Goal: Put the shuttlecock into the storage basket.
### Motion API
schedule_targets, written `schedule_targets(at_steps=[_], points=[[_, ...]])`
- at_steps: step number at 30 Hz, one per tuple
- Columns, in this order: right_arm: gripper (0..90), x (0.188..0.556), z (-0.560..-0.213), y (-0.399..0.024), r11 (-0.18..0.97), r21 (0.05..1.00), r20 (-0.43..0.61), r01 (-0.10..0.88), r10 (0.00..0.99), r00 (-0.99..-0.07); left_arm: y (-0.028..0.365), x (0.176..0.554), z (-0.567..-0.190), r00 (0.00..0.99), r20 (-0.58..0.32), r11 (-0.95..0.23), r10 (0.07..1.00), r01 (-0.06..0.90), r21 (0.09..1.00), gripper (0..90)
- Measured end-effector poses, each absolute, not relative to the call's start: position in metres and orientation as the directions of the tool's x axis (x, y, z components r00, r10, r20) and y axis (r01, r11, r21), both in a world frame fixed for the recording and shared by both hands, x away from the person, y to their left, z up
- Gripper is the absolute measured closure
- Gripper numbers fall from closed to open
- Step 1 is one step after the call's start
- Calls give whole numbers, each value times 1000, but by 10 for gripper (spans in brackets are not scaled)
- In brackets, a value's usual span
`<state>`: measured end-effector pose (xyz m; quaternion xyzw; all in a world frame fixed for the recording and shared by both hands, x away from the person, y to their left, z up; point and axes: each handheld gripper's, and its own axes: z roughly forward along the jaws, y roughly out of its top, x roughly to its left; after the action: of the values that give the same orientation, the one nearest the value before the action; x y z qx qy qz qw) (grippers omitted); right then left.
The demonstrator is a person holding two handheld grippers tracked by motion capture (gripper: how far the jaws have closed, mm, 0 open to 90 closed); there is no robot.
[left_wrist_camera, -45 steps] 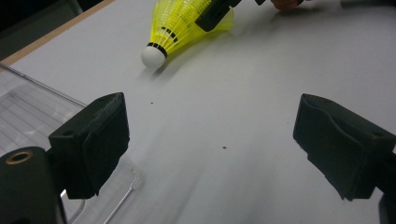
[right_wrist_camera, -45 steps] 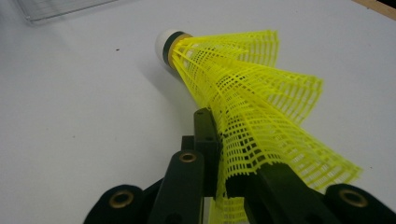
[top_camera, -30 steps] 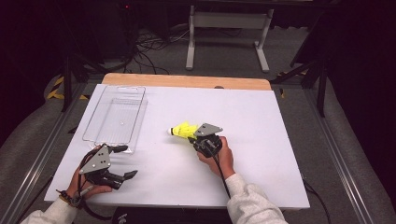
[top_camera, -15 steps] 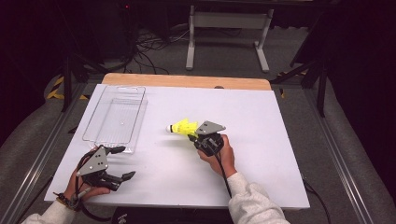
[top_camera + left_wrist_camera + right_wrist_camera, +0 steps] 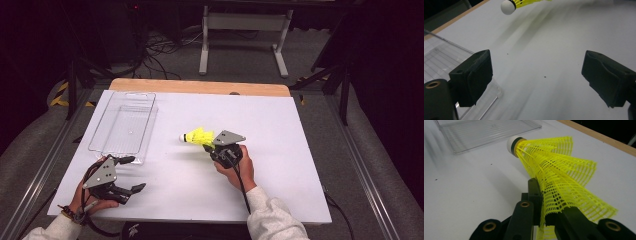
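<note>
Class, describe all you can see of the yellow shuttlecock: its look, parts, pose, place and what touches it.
The shuttlecock has a yellow plastic mesh skirt, squashed flat, and a round white cork tip with a dark band. The right claw is shut on the skirt's wide end and holds it above the white table, tip pointing toward the clear plastic tray. Nothing else touches it.

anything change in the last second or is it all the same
Hardly anything. The right gripper stays shut on the skirt of the yellow shuttlecock, held just above the white table, and may have edged slightly toward the clear tray. The left gripper stays open near the tray's corner. The tray has not moved.
</note>
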<state>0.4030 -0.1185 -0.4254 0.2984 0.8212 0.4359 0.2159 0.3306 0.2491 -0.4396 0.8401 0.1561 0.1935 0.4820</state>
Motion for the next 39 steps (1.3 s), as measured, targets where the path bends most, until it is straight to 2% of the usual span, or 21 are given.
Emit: schedule_targets(at_steps=[39], points=[[879, 395, -403, -124, 383, 886, -77, 261, 676, -733, 253, 326, -436, 853, 190, -467, 485, 69, 882, 90]])
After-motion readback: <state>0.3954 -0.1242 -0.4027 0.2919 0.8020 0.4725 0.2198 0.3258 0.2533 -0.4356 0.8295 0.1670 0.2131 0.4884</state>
